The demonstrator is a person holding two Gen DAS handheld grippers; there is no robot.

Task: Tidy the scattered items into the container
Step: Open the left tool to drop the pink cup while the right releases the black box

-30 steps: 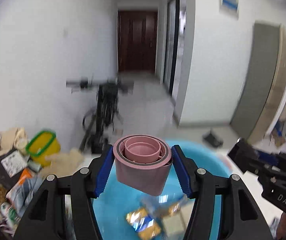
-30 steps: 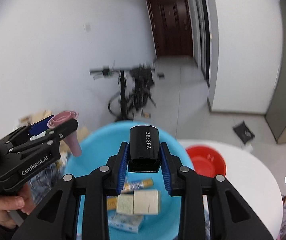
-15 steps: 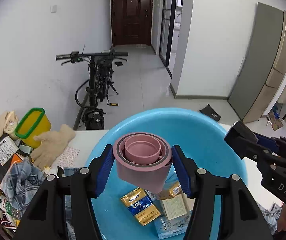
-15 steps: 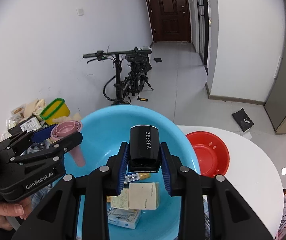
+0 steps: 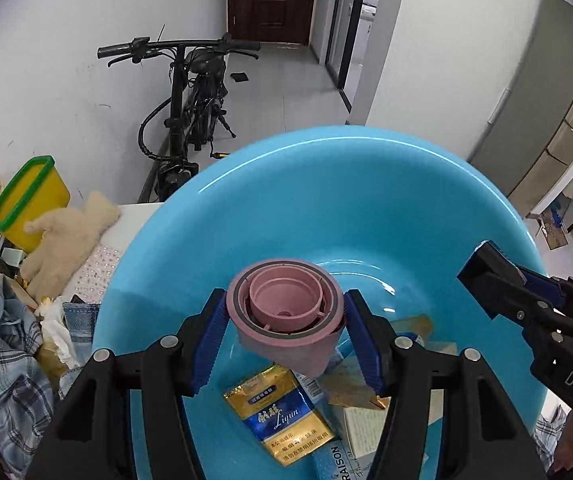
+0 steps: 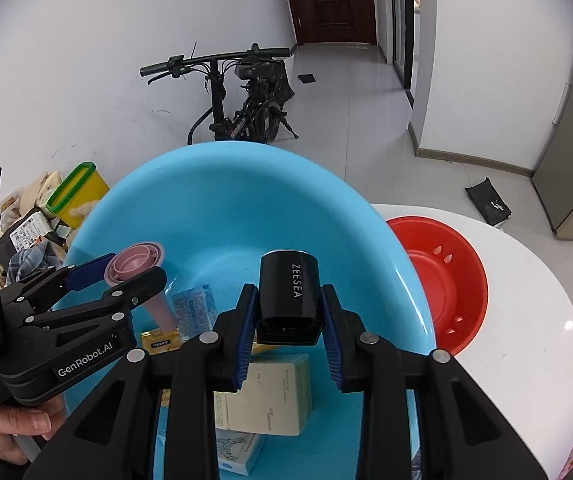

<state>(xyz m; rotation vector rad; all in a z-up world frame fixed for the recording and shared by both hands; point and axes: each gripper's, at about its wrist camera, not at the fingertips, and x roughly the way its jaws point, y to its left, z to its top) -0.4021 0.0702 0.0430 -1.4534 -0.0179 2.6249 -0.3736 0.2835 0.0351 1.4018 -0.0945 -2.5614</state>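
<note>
My left gripper is shut on a pink cup, its mouth toward the camera, and holds it inside the big blue basin. In the right wrist view that same left gripper shows at the left, the pink cup between its blue pads. My right gripper is shut on a black ZEESEA box above the blue basin. On the basin floor lie a gold and blue packet, cream boxes and a blue sachet.
A red colander bowl sits right of the basin on the white round table. Left of the basin lie a yellow bin with a green rim, a beige glove, plaid cloth and packets. A bicycle leans at the wall.
Both grippers have come down toward the basin with their loads still held. The basin fills more of each view and its contents show more plainly.
</note>
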